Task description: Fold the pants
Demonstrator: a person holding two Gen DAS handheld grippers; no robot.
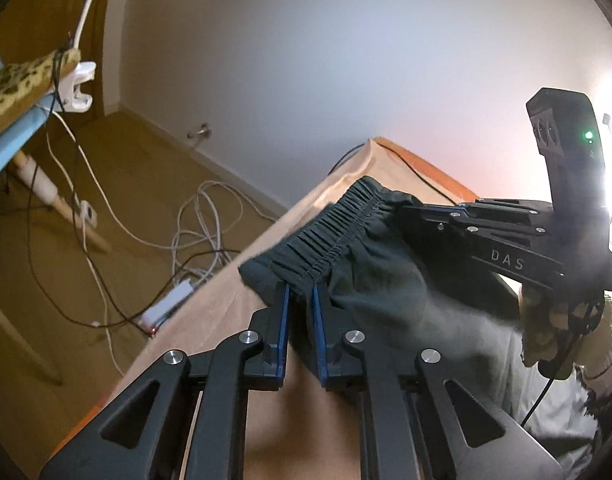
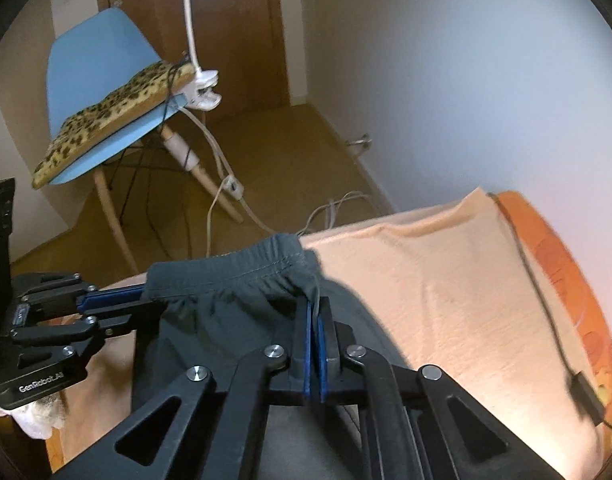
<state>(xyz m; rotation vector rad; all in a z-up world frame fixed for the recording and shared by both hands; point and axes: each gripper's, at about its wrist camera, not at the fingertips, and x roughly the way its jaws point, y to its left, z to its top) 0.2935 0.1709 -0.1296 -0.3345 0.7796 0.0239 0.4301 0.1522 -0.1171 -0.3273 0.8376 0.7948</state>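
A: How is the left tool [image 1: 300, 292] set?

B: Its blue pads are clamped on the gathered waistband of the dark green pants [image 1: 346, 256], at the end of the band nearer the chair [image 2: 94, 76].

A: And the right tool [image 2: 316, 312]?

B: It is pressed together on the other end of the same waistband, with a thin fold of cloth pinched between the pads.

A: Where are the pants placed?

B: The waistband is held stretched between both tools, just above the peach sheet [image 2: 426, 280]; the rest of the cloth is draped down onto the sheet.

A: What is seen beyond the pants?

B: White cables [image 1: 202, 216] are seen on the floor between the sheet's edge and the chair, on which a spotted cushion [image 2: 118, 108] is laid.
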